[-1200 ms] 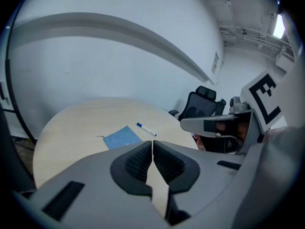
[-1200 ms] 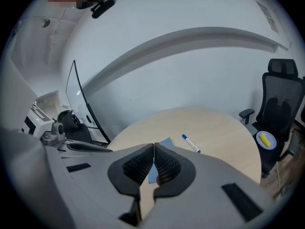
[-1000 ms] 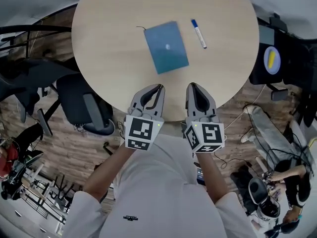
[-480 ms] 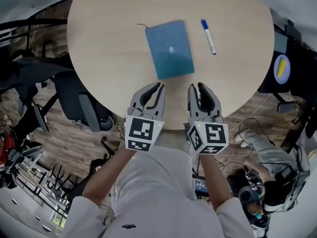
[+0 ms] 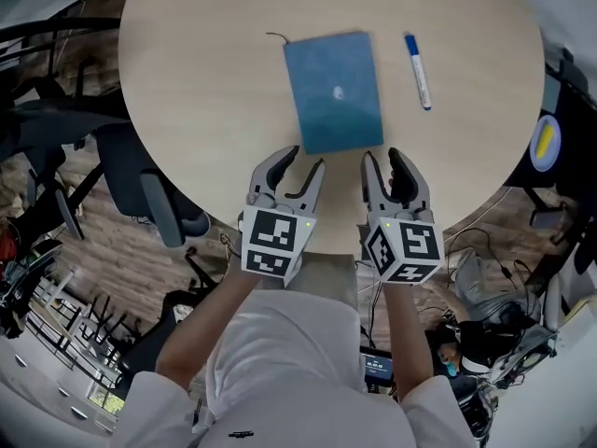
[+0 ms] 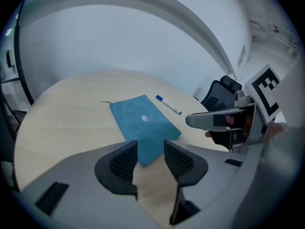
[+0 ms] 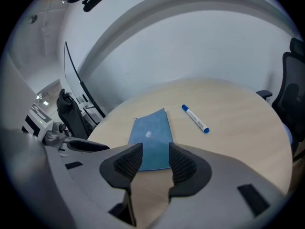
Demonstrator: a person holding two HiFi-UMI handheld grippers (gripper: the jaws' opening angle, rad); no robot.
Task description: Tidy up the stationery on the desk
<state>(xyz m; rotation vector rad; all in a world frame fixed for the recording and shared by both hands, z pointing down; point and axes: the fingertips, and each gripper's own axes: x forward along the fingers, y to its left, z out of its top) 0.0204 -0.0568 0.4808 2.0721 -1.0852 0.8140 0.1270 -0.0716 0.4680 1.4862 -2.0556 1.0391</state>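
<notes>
Hovering side by side over the near rim of the round table [image 5: 205,110], the left gripper [image 5: 304,160] and the right gripper [image 5: 383,157] each had their jaws spread apart, with nothing between them. Just ahead of both sets of tips lay the blue notebook [image 5: 334,91], closed and flat. Its near edge sat a little beyond the right gripper, and its near corner showed through the left gripper's gap. The blue-capped marker [image 5: 417,58] lay farther out, ahead and to the right of the right gripper, near the notebook's far right side but not touching it.

From where I stood, the tidying looked not yet begun. The notebook seemed the awkward piece, since it lay flush on a smooth top. A jaw coming in low could shove it forward instead of getting under it. A push like that might knock the marker, which could roll off towards the far rim. Pinching only the cover would probably let the pages flop open.
</notes>
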